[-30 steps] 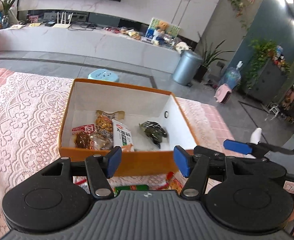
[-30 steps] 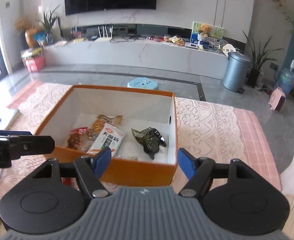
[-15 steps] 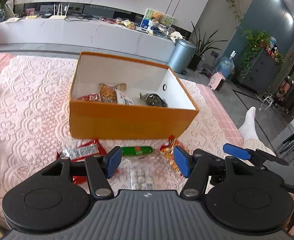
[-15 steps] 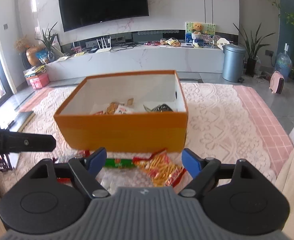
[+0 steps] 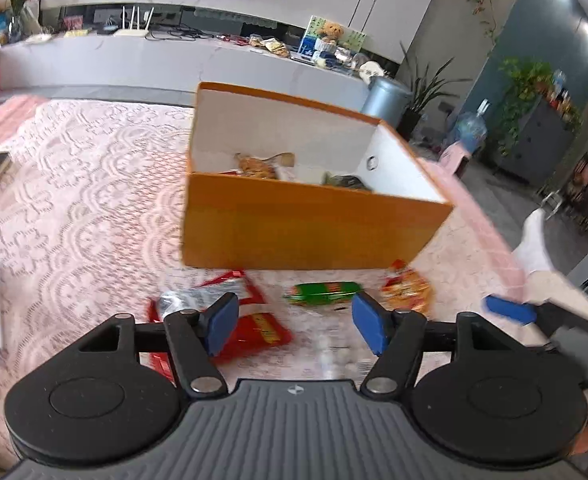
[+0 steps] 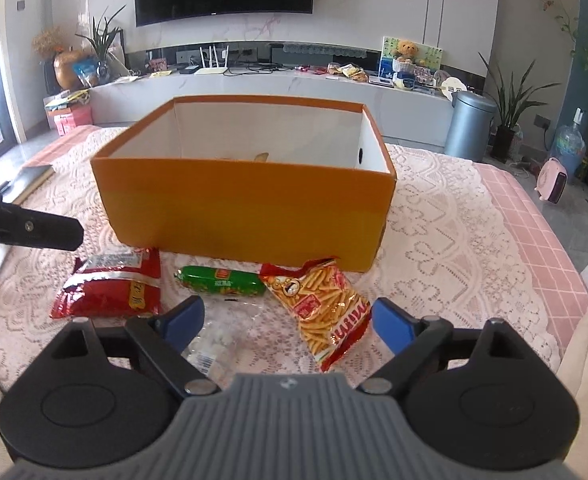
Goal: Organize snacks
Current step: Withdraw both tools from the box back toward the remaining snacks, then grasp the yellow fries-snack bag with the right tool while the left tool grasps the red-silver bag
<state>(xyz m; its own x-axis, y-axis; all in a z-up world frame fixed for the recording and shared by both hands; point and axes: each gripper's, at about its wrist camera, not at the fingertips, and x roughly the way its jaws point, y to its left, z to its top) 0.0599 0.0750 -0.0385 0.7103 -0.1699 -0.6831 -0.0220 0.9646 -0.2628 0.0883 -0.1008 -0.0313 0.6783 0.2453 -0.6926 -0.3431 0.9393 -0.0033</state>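
Observation:
An orange box [image 6: 246, 208] [image 5: 294, 232] with white inner walls stands on the lace cloth and holds several snacks [image 5: 262, 166]. In front of it lie a red packet [image 6: 114, 286] [image 5: 254, 330], a green sausage [image 6: 222, 280] [image 5: 323, 293], an orange fries packet [image 6: 325, 312] [image 5: 407, 288] and a clear packet [image 6: 222, 340]. My left gripper [image 5: 295, 326] is open and empty, low over the snacks. My right gripper [image 6: 288, 326] is open and empty, above the clear packet and the fries packet.
The lace cloth [image 6: 453, 248] covers a pink table [image 6: 533, 216]. A dark book [image 6: 30, 180] lies at the left edge. The left gripper's finger [image 6: 34, 232] reaches in from the left in the right wrist view. Behind stand a TV bench and a grey bin [image 6: 467, 128].
Both grippers have drawn back from over the box and come down low in front of it. The loose snacks on the cloth have come into view. Both stay open.

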